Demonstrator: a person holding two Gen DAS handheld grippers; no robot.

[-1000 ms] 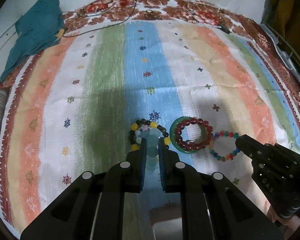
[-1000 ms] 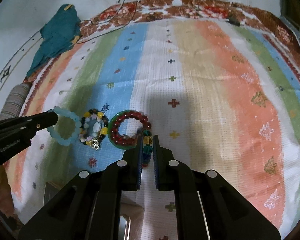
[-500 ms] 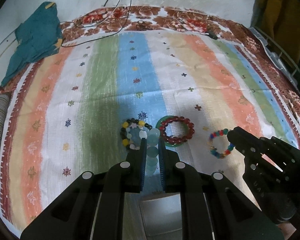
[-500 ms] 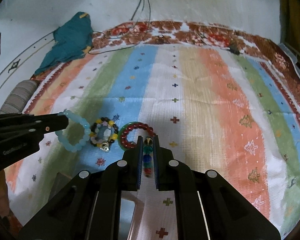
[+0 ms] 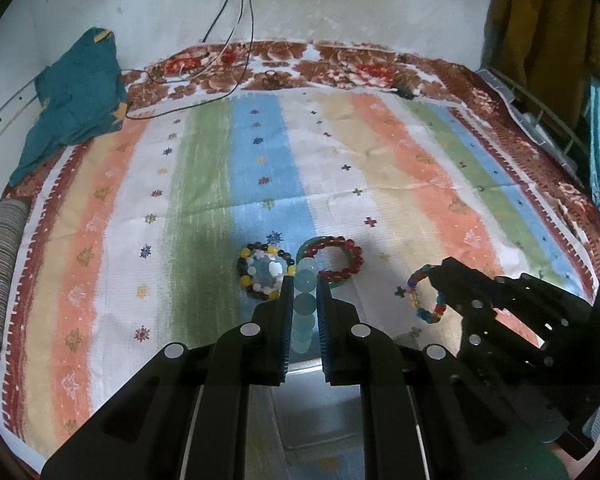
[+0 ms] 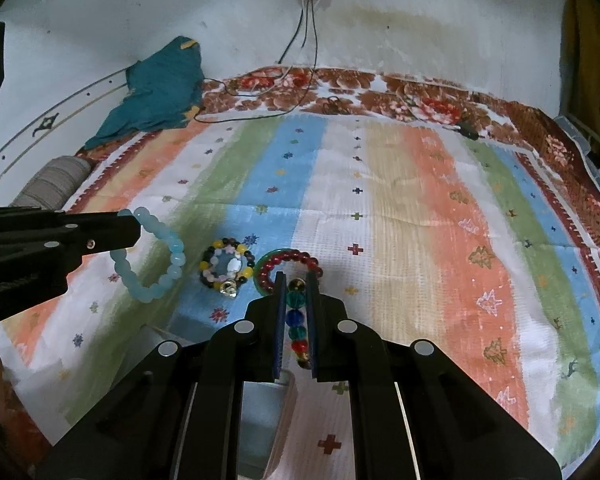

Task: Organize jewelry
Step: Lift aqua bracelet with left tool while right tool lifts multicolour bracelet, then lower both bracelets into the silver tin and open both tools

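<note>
Left wrist view: a pale blue bracelet (image 5: 303, 304) is clamped by the left gripper (image 5: 304, 280). At 3 o'clock, a multicoloured bracelet (image 5: 420, 300) is pinched by the right gripper (image 6: 294, 280), apparently lifted. Elastic beads could roll free if either grip is slackened.

Striped bedsheet (image 5: 340, 168); teal cloth (image 5: 76, 92) at corner; cables (image 6: 308, 40) down wall.

The right gripper (image 6: 293, 280) clamps a multicolour bracelet (image 6: 296, 322); at left, the left gripper (image 6: 130, 228) pinches a pale blue bracelet (image 6: 156, 256) above the striped cloth (image 6: 400, 220).
</note>
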